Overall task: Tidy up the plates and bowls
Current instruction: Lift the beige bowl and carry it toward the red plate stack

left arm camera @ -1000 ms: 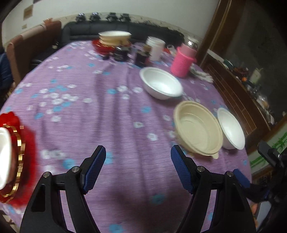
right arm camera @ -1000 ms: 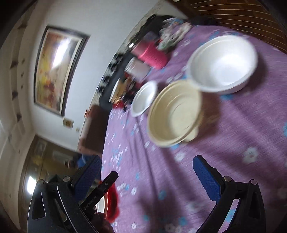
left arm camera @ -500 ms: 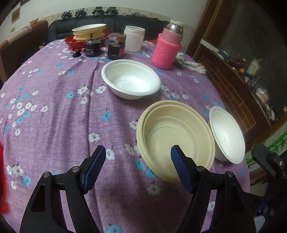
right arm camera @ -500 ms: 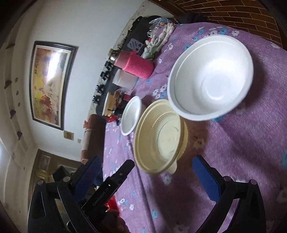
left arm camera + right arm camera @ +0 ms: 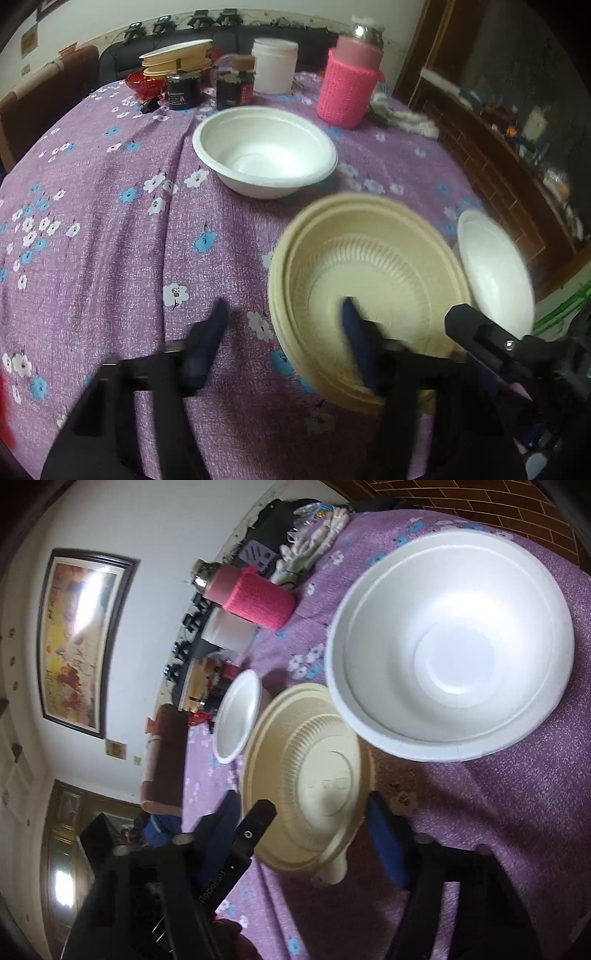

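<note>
While both tongs close, left gripper (image 5: 282, 328) straddles beige bowl (image 5: 369, 266) rim at 7 o'clock; right gripper (image 5: 301, 825) flanks it, neither yet clamped.

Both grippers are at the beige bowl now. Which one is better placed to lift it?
Left, probably. The left gripper straddles the beige bowl's near rim, one finger inside, jaws closing. The right gripper brackets the whole bowl, also closing, with no pad visibly on it.
</note>
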{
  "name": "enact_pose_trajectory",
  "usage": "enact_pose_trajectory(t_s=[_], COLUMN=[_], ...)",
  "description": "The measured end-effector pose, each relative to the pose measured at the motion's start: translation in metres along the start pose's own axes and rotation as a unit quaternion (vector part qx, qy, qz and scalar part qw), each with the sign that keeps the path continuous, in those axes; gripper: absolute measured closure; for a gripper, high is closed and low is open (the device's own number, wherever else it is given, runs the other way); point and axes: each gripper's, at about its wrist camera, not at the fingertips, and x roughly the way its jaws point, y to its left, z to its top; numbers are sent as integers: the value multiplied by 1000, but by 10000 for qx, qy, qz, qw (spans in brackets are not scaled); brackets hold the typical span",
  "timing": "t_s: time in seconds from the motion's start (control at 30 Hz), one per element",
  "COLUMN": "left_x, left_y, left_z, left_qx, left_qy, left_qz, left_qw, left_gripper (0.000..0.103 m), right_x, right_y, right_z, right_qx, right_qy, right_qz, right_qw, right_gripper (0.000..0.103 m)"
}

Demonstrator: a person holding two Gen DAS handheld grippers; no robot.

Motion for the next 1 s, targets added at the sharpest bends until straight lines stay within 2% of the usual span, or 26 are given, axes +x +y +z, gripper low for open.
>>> enact_pose_trajectory(t_s=[0.03, 0.07, 0.13, 0.6, 0.77, 1.0], left_x=[3, 6, 7, -36, -56, -71], left_y=[0, 0, 1, 21, 40, 77], left_z=[-1, -1, -2, -15, -30, -42], left_qx=[62, 99, 144, 157, 24, -297], left_qy=[81, 140, 120, -292, -463, -460], left_qz=[67, 97, 155, 341, 469, 562], left_qw=[9999, 9998, 9997, 9989, 9978, 9969], left_gripper=[82, 84, 85, 86, 86, 86], right_x=[3, 4, 6, -3, -3, 12], right_y=[-2, -4, -7, 18, 32, 52], right_z=[1, 1, 0, -23, -42, -71], right_qx=[3, 16, 39, -469, -719, -1024], right_qy=[21, 29, 58, 66, 140, 426], right_qz=[-87, -138, -172, -99, -31, 63], right_qw=[10000, 9999, 9998, 9988, 9973, 9938], right_gripper=[63, 76, 87, 90, 90, 91])
